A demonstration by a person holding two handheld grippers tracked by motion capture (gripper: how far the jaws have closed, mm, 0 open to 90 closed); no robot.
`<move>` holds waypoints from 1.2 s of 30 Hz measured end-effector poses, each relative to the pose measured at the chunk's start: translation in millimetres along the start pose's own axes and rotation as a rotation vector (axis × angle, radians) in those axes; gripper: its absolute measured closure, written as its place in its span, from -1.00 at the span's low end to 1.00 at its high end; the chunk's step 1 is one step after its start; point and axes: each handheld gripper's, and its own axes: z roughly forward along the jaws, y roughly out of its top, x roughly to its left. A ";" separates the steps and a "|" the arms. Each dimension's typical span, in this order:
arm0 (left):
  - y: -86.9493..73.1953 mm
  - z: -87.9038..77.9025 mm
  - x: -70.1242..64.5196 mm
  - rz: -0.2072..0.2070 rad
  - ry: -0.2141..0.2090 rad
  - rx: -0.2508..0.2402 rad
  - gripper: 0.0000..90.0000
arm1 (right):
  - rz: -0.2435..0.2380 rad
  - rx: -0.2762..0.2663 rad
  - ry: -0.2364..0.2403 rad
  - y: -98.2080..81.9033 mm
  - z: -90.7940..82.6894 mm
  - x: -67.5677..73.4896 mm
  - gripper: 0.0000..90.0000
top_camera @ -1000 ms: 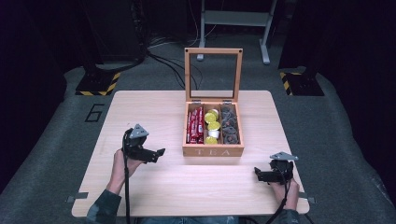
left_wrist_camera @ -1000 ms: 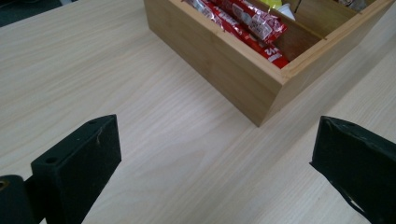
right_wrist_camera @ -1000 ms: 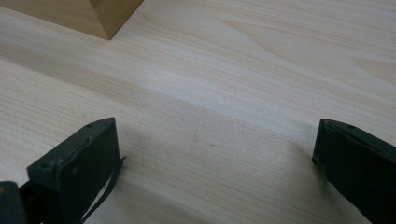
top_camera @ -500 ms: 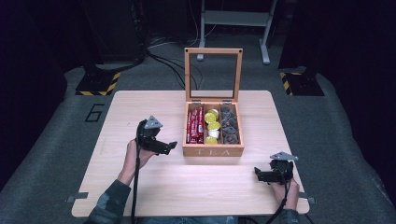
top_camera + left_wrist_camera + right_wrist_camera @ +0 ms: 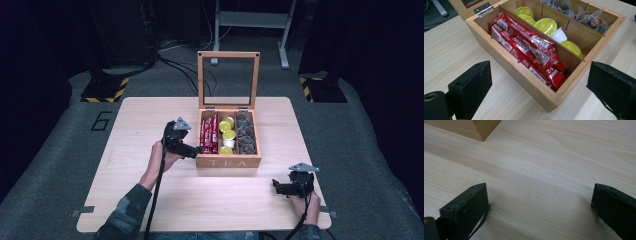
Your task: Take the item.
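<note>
Your left gripper [image 5: 196,150] sits right at the left wall of the wooden tea box [image 5: 228,162], near its front left corner, jaws spread wide and holding nothing. In the left gripper view the box's near wall runs between the two jaws, with the red stick packets [image 5: 529,51] just over that edge. To the left of your hand the table [image 5: 135,130] is bare wood out to its left edge, so you have free room on that side and behind you toward the near edge.

Your right gripper [image 5: 280,188] rests low over the table near the front right corner, well apart from the box. Its jaws are also wide open and empty; in the right gripper view, bare wood lies between them and one corner of the box [image 5: 477,130] shows at the top left. The table's right edge and near edge are both close to that hand, while the stretch of wood between your two hands is open.

The box stands at the middle of the table toward the far side, its glass-paned lid [image 5: 228,77] upright on hinges at the back. Inside are three compartments running front to back. The left one holds the red stick packets lying lengthwise, stacked on one another. The middle one holds yellow-lidded capsules [image 5: 545,23], with one white capsule [image 5: 559,35] tipped on its side. The right one holds dark tea bags [image 5: 244,134] in pouches.
</note>
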 end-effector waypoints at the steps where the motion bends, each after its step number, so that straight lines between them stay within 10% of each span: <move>1: 1.9 2.1 -1.1 0.001 -0.002 0.002 -0.88 | -0.001 0.000 0.000 0.0 0.0 -0.1 -0.99; 10: 17.8 20.5 -4.2 0.012 0.005 0.000 -0.85 | 0.000 0.000 0.001 0.0 -0.1 0.0 -0.98; 36: 30.0 70.4 -0.6 -0.047 0.070 0.098 0.22 | 0.001 -0.004 0.001 -0.1 -0.2 0.2 -0.97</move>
